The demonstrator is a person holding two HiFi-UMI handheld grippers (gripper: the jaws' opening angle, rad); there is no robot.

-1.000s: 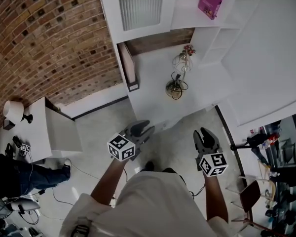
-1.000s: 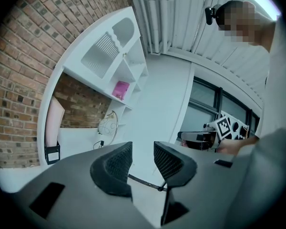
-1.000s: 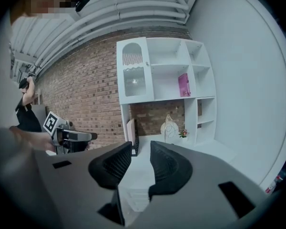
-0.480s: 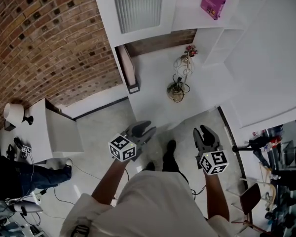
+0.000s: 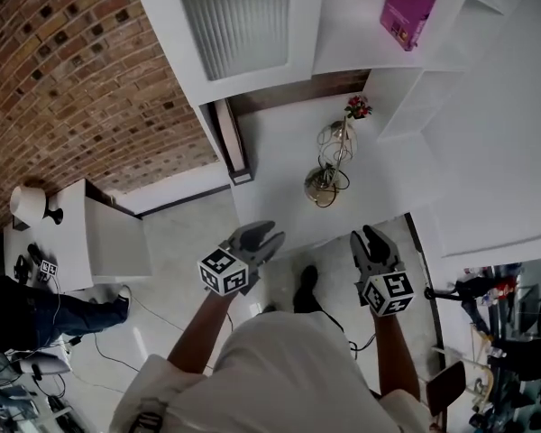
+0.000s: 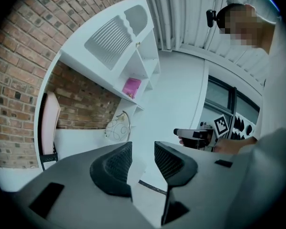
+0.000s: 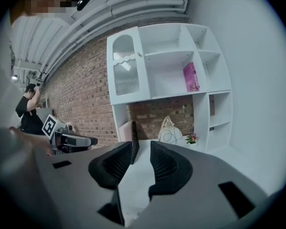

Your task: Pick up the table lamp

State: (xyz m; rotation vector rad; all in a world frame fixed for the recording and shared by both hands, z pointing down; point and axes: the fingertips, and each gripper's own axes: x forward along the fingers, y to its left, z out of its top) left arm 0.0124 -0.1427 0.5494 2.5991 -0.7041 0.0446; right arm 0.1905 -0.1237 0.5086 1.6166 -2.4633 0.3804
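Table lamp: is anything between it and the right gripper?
Nothing. The head view shows only bare white desktop between the right gripper and the table lamp, and the right gripper view agrees.

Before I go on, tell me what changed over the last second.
The person stepped toward the white counter, one shoe now forward, carrying the left hand-held gripper and right hand-held gripper up to its front edge, nearer the table lamp. Nothing was gripped or released. Both stay open and empty; the lamp stands untouched on the counter.
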